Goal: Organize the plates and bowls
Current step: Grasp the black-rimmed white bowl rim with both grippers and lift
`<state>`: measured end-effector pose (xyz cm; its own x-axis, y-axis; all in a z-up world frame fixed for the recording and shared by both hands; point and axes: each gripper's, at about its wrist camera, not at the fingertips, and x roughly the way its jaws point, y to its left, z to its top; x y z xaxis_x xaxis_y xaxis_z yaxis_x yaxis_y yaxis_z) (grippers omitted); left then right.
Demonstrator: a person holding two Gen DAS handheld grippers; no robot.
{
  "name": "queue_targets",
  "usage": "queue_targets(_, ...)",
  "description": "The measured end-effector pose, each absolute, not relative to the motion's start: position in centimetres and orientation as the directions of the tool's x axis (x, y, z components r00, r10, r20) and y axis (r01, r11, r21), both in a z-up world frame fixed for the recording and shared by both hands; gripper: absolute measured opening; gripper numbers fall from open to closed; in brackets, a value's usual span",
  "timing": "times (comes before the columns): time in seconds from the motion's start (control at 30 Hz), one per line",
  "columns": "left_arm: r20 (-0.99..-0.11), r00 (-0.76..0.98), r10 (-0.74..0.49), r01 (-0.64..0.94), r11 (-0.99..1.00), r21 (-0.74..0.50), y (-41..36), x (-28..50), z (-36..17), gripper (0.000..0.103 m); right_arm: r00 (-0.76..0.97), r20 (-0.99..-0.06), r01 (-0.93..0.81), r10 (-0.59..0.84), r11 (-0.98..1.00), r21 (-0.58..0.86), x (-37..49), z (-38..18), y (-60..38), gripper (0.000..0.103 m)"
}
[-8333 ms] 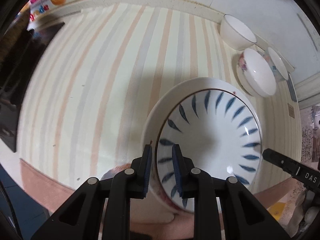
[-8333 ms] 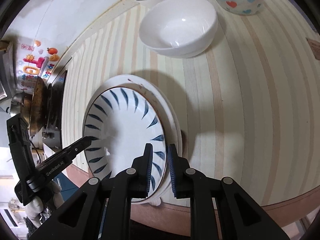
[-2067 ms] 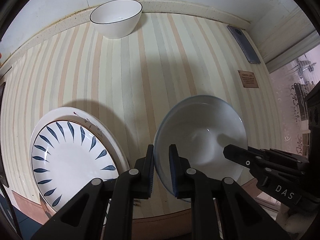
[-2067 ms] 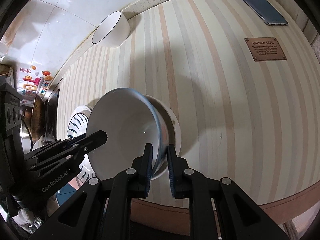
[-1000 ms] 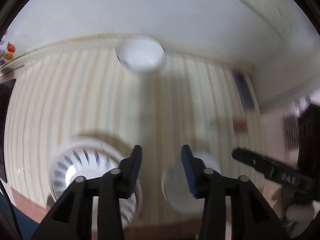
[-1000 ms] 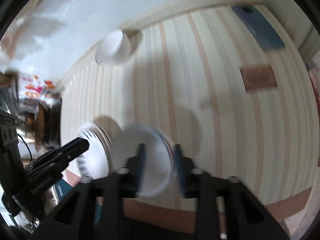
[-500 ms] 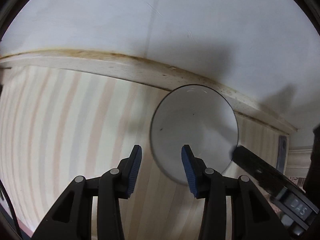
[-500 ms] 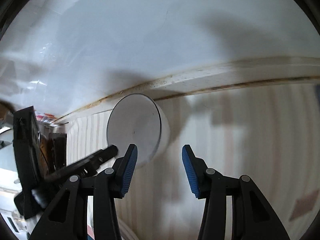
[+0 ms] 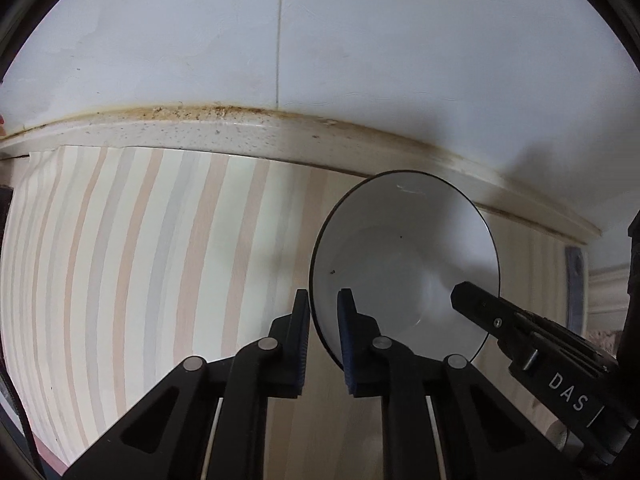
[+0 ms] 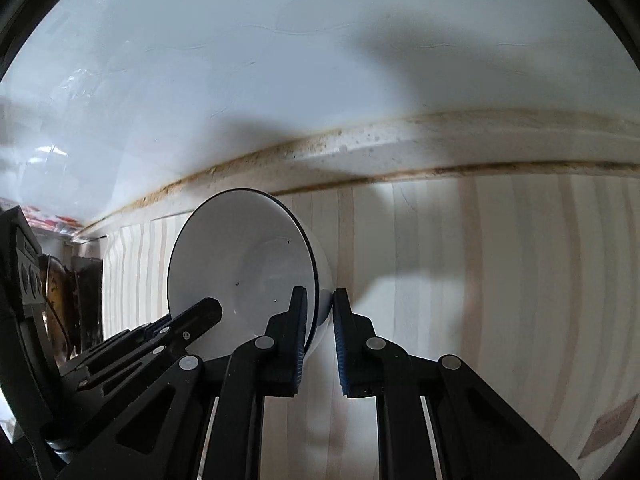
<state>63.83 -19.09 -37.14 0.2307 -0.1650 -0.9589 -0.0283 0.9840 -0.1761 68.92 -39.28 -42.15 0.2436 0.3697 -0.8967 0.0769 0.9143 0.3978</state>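
You have the white bowl [image 9: 404, 264] at the counter's [image 9: 160, 260] back edge pinched by both the left gripper [image 9: 323, 312] and the right gripper [image 10: 319, 312] on opposite rims — next, a level, matched lift.

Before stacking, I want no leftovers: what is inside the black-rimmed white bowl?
The white bowl holds only two tiny dark specks; the right tongs cover part of its inside.

A round white ceramic bowl [image 9: 404, 264] has a thin dark rim line; the table [image 9: 140, 260] wears pale cream, peach and grey stripes.
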Motion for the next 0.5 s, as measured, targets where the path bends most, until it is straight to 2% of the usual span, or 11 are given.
queue_targets(0.5, -0.922, 0.29, -0.258, 0.142, 0.964, -0.225, -21.4, 53.6, -27.0, 0.012, 0.352, -0.868, 0.085, 0.351, 0.911, 0.403, 53.5, -31.6, -42.9, 0.015)
